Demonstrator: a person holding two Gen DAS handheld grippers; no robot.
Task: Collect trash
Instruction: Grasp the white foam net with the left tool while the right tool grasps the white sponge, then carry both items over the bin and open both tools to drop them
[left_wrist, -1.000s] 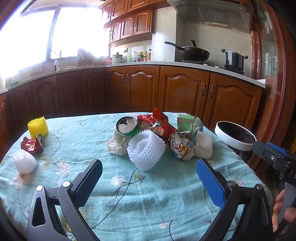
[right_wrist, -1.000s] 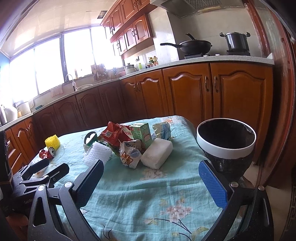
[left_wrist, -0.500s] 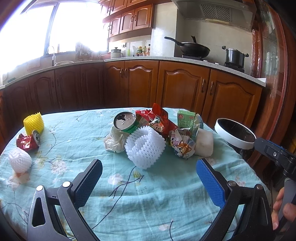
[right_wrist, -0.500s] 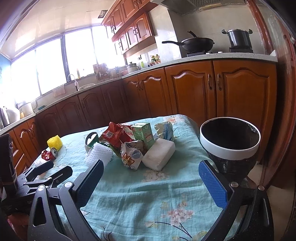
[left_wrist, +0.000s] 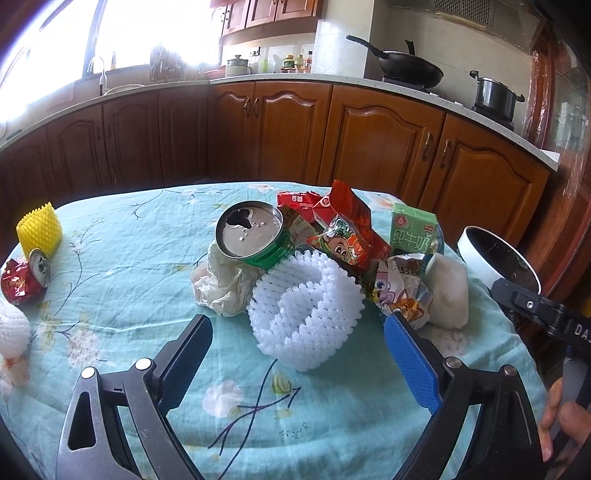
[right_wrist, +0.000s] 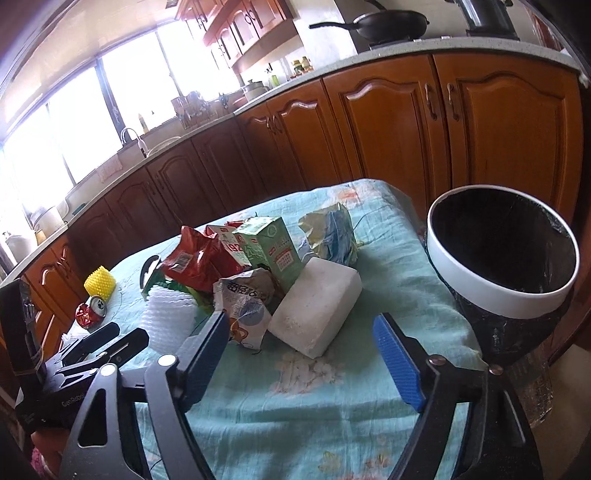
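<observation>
trash pile (left_wrist: 325, 266) mid-table | both hand-held grippers narrowing, empty | bin (right_wrist: 502, 258) beside edge

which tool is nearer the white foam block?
Right. The right tool is just short of the white foam block; the left tool faces the foam net, block off to its right.

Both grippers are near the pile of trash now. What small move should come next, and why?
Probably ease the right gripper forward so the white foam block sits between its pads, then close. Its jaws have just been closing but hold nothing, the block lies directly ahead, and the bin stands close on its right. The left gripper, also empty, faces the white foam net.
</observation>
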